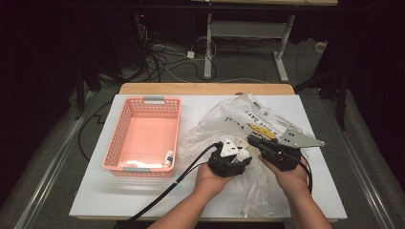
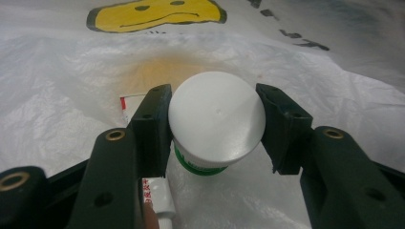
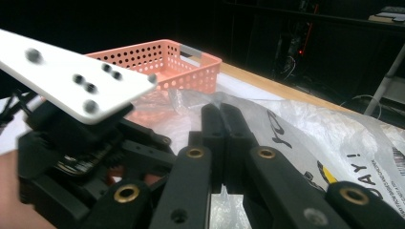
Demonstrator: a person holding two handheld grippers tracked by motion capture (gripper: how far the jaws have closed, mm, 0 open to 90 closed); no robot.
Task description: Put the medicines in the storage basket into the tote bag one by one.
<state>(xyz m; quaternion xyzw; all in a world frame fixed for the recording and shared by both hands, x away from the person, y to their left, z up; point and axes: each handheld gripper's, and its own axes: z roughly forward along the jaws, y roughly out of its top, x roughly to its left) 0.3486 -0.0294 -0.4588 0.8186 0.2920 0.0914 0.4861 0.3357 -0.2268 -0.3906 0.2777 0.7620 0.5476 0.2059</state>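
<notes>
Jar (image 2: 216, 119) (white lid, green label) sits pinched in the left claw (image 2: 214, 126) over the plastic bag (image 1: 248, 119); right claw (image 3: 223, 143) is pressed together beside the basket (image 1: 143, 136) on the desk (image 1: 95, 191).

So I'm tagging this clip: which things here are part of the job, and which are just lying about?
In the job:
- white-capped bottle, between the left gripper jaws
- plastic bag, pinched by the right gripper
- pink basket
- small bottle in the basket

Lying about:
- cables on the floor
- desk frame behind
</notes>
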